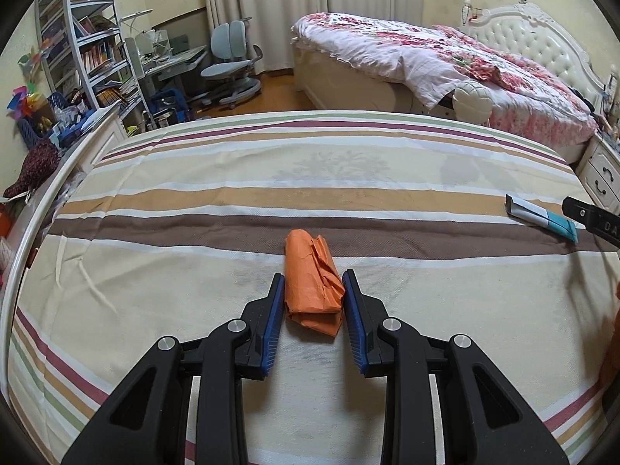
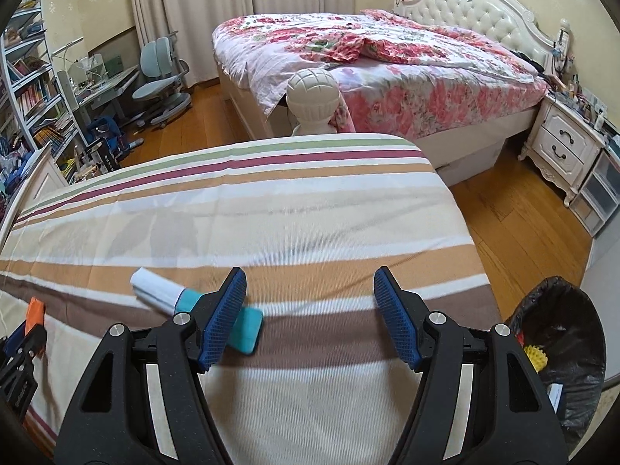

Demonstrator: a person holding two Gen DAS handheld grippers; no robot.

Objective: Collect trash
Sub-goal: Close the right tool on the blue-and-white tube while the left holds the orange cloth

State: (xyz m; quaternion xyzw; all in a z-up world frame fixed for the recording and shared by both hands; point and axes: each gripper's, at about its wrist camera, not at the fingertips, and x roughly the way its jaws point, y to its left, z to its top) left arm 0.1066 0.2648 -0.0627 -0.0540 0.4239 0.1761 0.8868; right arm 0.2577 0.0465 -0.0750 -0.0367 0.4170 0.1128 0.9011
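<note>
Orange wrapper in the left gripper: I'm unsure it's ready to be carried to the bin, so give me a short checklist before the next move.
1. Left gripper closed on the orange wrapper: ok, pads press both its sides.
2. Wrapper lifted clear of the striped sheet: cannot tell.
3. Trash bin lined with a black bag and open on top: ok; it stands on the floor by the bed's right edge.
4. Right gripper free: ok, jaws open with nothing between them.
5. White and teal box collected: not ok, it lies on the sheet under the right gripper's left finger.
</note>
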